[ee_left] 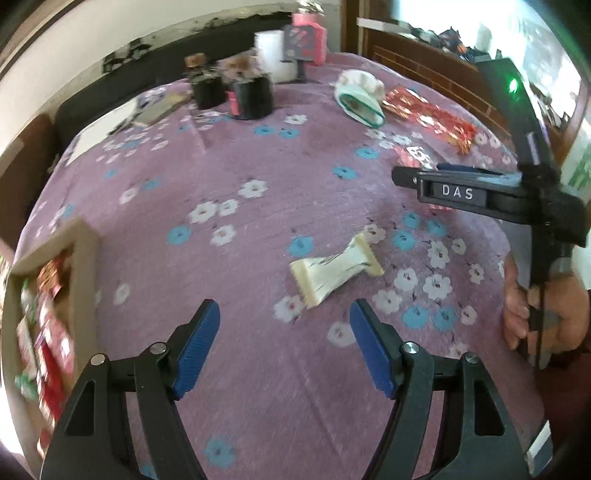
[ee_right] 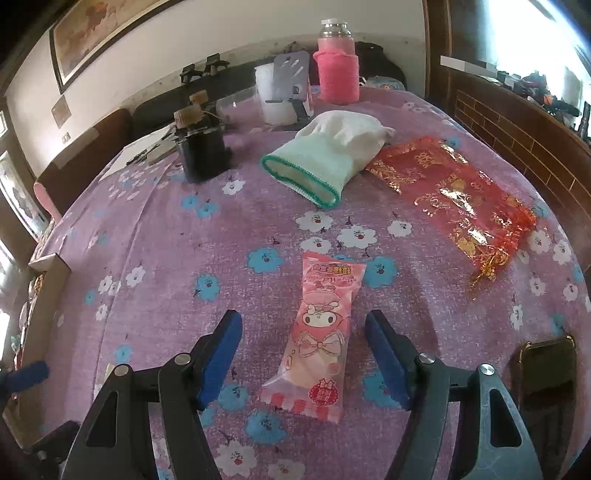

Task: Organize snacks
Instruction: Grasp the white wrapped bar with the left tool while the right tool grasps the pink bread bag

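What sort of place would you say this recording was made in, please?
Probably a lived-in home, likely a living or dining room: a table under a purple floral tablecloth, a framed picture on the wall, and a bottle in a pink knitted sleeve.

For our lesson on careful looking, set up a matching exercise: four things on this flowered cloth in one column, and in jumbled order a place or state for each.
Things:
1. pink snack packet
2. white snack bar
3. glove
4. cardboard box

Descriptions:
A. at the cloth's left edge, full of packets
B. lying between the open jaws of the right gripper
C. beside the red and gold bag, cuff edged green
D. just ahead of the left gripper, untouched

Pairs: 1-B, 2-D, 3-C, 4-A
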Demonstrator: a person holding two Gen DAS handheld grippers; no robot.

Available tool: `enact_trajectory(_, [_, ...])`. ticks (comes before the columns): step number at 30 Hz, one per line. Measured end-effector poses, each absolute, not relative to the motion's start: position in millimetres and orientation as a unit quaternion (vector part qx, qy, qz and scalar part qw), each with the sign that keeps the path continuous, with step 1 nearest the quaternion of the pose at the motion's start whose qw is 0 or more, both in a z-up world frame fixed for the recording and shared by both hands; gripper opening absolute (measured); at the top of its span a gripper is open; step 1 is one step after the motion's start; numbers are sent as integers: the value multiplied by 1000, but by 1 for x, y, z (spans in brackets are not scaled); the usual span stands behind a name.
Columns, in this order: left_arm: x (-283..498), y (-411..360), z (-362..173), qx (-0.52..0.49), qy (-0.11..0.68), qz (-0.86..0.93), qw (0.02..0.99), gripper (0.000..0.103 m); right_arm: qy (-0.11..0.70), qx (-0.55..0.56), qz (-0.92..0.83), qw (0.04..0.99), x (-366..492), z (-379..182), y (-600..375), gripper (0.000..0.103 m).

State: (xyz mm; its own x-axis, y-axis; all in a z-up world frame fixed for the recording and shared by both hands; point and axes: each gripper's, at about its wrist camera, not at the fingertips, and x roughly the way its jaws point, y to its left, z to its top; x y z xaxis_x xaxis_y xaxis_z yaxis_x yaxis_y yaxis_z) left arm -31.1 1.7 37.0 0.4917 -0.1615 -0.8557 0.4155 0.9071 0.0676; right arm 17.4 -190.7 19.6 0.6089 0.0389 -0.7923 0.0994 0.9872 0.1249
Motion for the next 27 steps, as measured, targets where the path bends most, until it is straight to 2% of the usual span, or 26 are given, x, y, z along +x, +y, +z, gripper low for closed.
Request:
enact_trajectory(3, [-25, -13, 30, 162, 474, -178, 847, 72, 439, 75, -25, 895, 16, 20, -192, 55])
enact_trajectory(5, [-23, -23, 27, 178, 469, -189, 844, 72, 438, 72, -29, 895, 15, 20, -193, 39])
enact_trajectory(7, [-21, -30, 25, 192, 464, -199, 842, 72, 438, 71, -30, 895, 14, 21, -193, 31])
enact_trajectory(10, [-16, -37, 22, 203, 457, -208, 841, 72, 438, 77, -29, 895, 12, 21, -195, 27])
enact_trajectory(18, [-4, -37, 20, 172, 472, -213, 838, 71, 436, 87, -23, 895, 9, 22, -198, 26])
enact_trajectory(19, [-3, -36, 20, 160, 475, -219, 837, 57, 436, 89, -23, 895, 9, 22, -198, 26])
enact_trajectory(20, [-3, -32, 20, 135, 481, -238, 833, 36, 436, 90, -22, 895, 9, 22, -198, 26])
enact_trajectory(22, [-3, -31, 21, 133, 479, -230, 837, 17, 435, 91, -21, 895, 9, 22, -198, 26])
enact_trajectory(27, [-9, -20, 28, 109, 477, -222, 843, 16, 428, 98, -16, 898, 7, 24, -200, 26])
